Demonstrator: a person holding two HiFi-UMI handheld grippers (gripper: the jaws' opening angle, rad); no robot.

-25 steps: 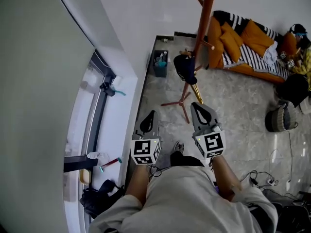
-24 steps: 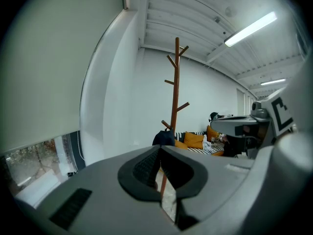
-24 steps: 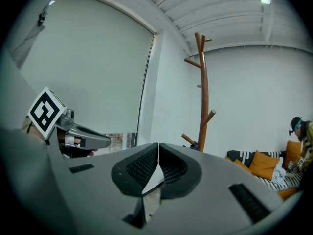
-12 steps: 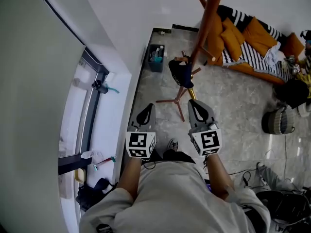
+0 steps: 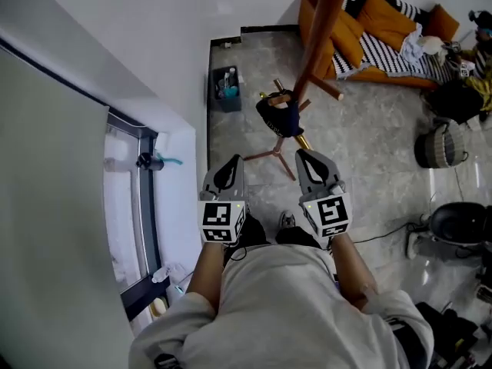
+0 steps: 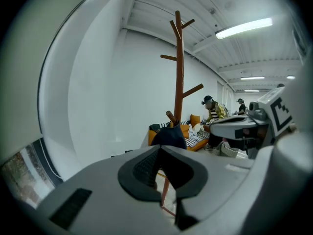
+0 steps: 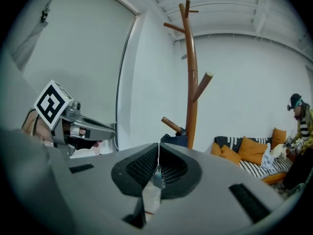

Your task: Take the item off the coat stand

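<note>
A brown wooden coat stand (image 5: 319,33) rises from thin legs on the marble floor, just ahead of me. A dark navy item (image 5: 281,117), like a cap or small bag, hangs on a low peg of it. My left gripper (image 5: 234,161) and right gripper (image 5: 308,157) are held side by side in front of my body, short of the stand, both shut and empty. In the left gripper view the stand (image 6: 179,72) and the dark item (image 6: 168,136) show beyond the shut left gripper (image 6: 160,151). The right gripper view shows the stand (image 7: 190,82) and the item (image 7: 175,140) past the shut right gripper (image 7: 158,147).
An orange sofa (image 5: 369,29) with a striped blanket stands behind the stand. A dark bin (image 5: 227,88) with bottles sits by the wall corner. A round basket (image 5: 440,146) and cables lie at right. A window (image 5: 131,206) runs along the left. A person (image 6: 213,112) is by the sofa.
The stand and its dark item have come closer and lower in the head view as I stepped toward them. Both grippers keep their place before my body, still shut.
</note>
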